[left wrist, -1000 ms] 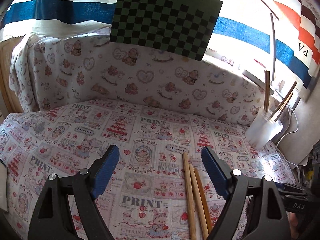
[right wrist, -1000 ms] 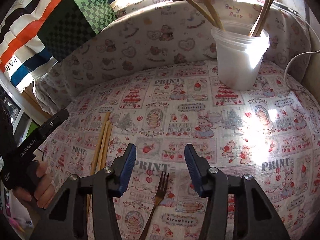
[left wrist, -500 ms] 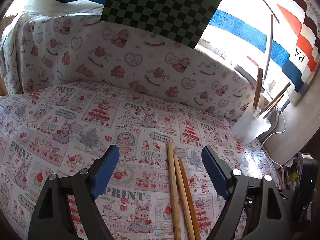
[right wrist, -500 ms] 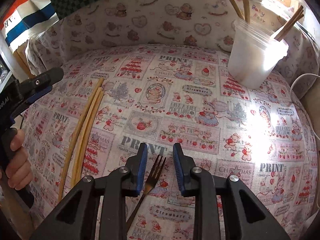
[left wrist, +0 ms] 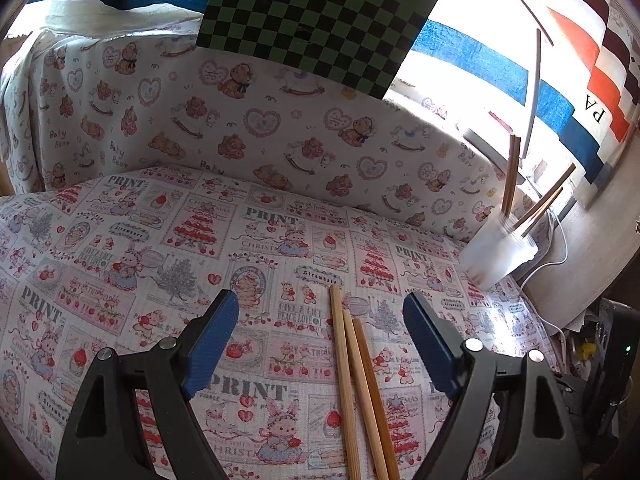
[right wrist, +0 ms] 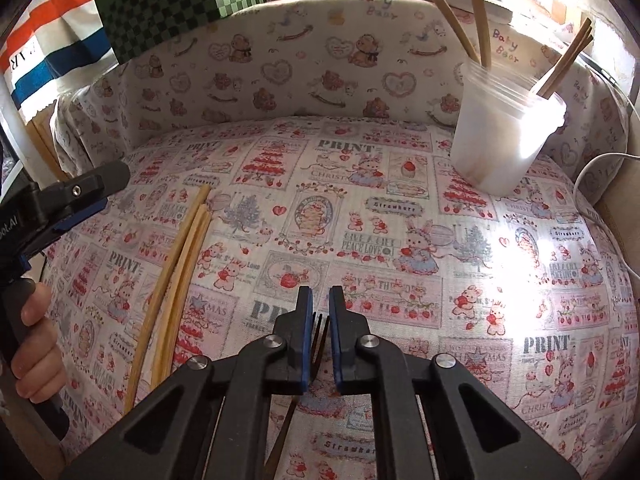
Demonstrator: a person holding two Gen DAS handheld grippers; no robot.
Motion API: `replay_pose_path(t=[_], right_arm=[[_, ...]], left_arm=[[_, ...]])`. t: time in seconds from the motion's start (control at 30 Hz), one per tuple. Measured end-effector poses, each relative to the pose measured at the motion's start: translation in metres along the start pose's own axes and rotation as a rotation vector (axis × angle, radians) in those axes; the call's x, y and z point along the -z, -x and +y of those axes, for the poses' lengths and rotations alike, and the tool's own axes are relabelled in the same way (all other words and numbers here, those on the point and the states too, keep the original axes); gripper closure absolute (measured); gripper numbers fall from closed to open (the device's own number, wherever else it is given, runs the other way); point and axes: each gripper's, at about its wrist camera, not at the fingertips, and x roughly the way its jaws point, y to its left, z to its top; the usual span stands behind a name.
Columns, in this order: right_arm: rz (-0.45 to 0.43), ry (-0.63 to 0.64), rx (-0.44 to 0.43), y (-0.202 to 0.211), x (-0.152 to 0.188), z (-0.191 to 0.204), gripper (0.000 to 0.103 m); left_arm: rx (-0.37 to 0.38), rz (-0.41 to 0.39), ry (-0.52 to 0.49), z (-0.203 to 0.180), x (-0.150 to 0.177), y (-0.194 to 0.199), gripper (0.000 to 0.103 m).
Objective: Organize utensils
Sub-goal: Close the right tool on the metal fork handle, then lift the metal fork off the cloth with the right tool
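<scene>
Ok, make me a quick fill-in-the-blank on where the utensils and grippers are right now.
1. The right gripper has its fingers closed around a ____.
2. Three chopsticks lie between the ____ gripper's open fingers.
3. The cup holds more ____.

Missing words: fork; left; chopsticks

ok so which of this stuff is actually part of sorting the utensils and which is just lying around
Part of the job:
- fork, between the right gripper fingers, which are nearly shut on it
- three loose chopsticks, lying between the open left gripper fingers
- plastic cup already holding chopsticks

Just lying about:
- green checkered board
- white cable
- printed cloth
</scene>
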Motion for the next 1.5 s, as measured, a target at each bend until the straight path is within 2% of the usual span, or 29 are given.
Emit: replay_pose_path(t=[0.07, 0.17, 0.2, 0.33, 0.5, 0.53, 0.63, 0.7, 0.77, 0.83, 0.9, 0.97, 1.07, 1.17, 1.33, 1.5], right_arm=[[-0.040, -0.032, -0.011, 0.008, -0.003, -0.007, 0.094], [-0.093, -0.080, 0.007, 0.014, -0.012, -0.016, 0.094], [-0.102, -0.094, 0.003, 0.015, -0.016, -0.019, 0.094], [-0.053, -0.164, -0.034, 0.002, -0.038, -0.030, 0.094], [-0.050, -0.181, -0.032, -0.020, -0.060, -0.033, 0.094], [-0.047, -0.171, -0.037, -0.024, -0.062, -0.034, 0.092], [-0.032, -0.162, -0.005, -0.031, -0.060, -0.038, 0.078], [-0.053, -0.222, -0.013, -0.030, -0.053, -0.048, 0.078], [-0.027, -0.253, -0.032, -0.035, -0.049, -0.054, 0.078], [-0.018, -0.231, -0.039, -0.039, -0.048, -0.054, 0.078], [-0.025, -0.212, -0.025, -0.043, -0.047, -0.051, 0.078], [-0.008, -0.194, -0.039, -0.049, -0.048, -0.047, 0.083], [-0.009, -0.205, -0.078, -0.053, -0.049, -0.045, 0.083], [-0.006, -0.176, -0.085, -0.055, -0.049, -0.038, 0.083], [-0.007, -0.080, -0.039, -0.057, -0.048, -0.019, 0.084], [-0.021, -0.030, 0.014, -0.058, -0.045, -0.010, 0.094]], left_arm=[[0.009, 0.002, 0.002, -0.001, 0.001, -0.001, 0.020], [0.108, 0.055, 0.027, -0.001, 0.004, -0.011, 0.020], [0.115, 0.065, 0.024, -0.003, 0.005, -0.014, 0.020], [0.021, 0.062, -0.019, -0.007, 0.009, -0.020, 0.020], [0.008, 0.071, -0.012, -0.001, 0.009, -0.022, 0.020], [0.007, 0.071, -0.007, 0.001, 0.009, -0.023, 0.020], [-0.014, 0.059, -0.007, 0.003, 0.008, -0.021, 0.020], [-0.036, 0.045, -0.013, 0.003, 0.008, -0.019, 0.020], [-0.067, 0.029, -0.035, 0.000, 0.008, -0.018, 0.020], [-0.094, 0.011, -0.059, -0.003, 0.009, -0.016, 0.020], [-0.086, 0.014, -0.062, -0.004, 0.008, -0.016, 0.020], [-0.056, 0.036, -0.027, 0.000, 0.008, -0.018, 0.020], [-0.009, 0.056, 0.028, 0.008, 0.005, -0.019, 0.020], [-0.016, 0.047, 0.054, 0.014, 0.003, -0.016, 0.020], [0.002, 0.039, 0.079, 0.020, -0.001, -0.011, 0.020], [-0.028, 0.023, 0.081, 0.024, -0.002, -0.008, 0.020]])
